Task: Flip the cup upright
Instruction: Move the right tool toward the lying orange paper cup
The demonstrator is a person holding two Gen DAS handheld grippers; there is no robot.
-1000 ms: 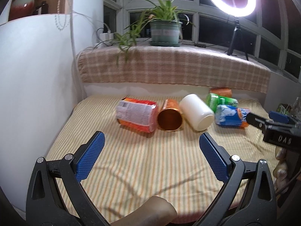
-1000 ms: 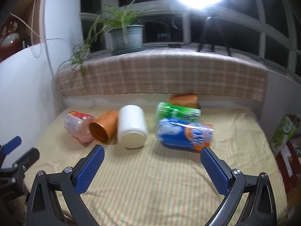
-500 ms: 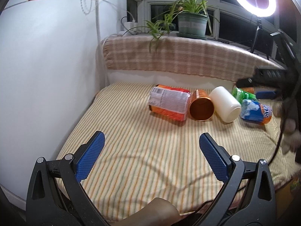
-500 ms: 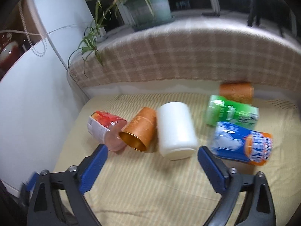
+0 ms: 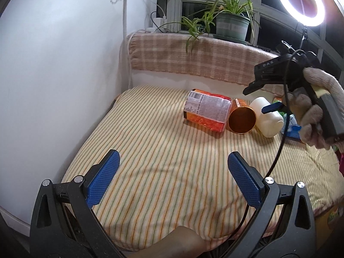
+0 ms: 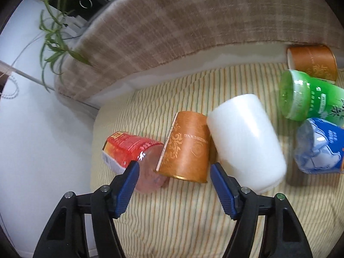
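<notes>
An orange paper cup [image 6: 187, 148] lies on its side on the striped cushion [image 6: 182, 221], mouth toward me; it also shows in the left wrist view [image 5: 241, 119]. My right gripper [image 6: 175, 173] is open, close above the cup's rim, its blue pads on either side of the cup. In the left wrist view that gripper [image 5: 277, 90] hangs over the row of cups, held by a gloved hand. My left gripper [image 5: 174, 179] is open and empty, well back over the near cushion.
A red-labelled clear cup [image 6: 129, 150] lies left of the orange cup, a white cup [image 6: 245, 142] right of it. Green [image 6: 309, 99], blue [image 6: 318, 148] and a second orange cup [image 6: 311, 61] lie at the right. A checked backrest [image 6: 182, 21] and white wall [image 5: 53, 75] bound the cushion.
My right gripper has moved forward and down to the orange cup and its pads have narrowed. My left gripper has drawn back and swung left.
</notes>
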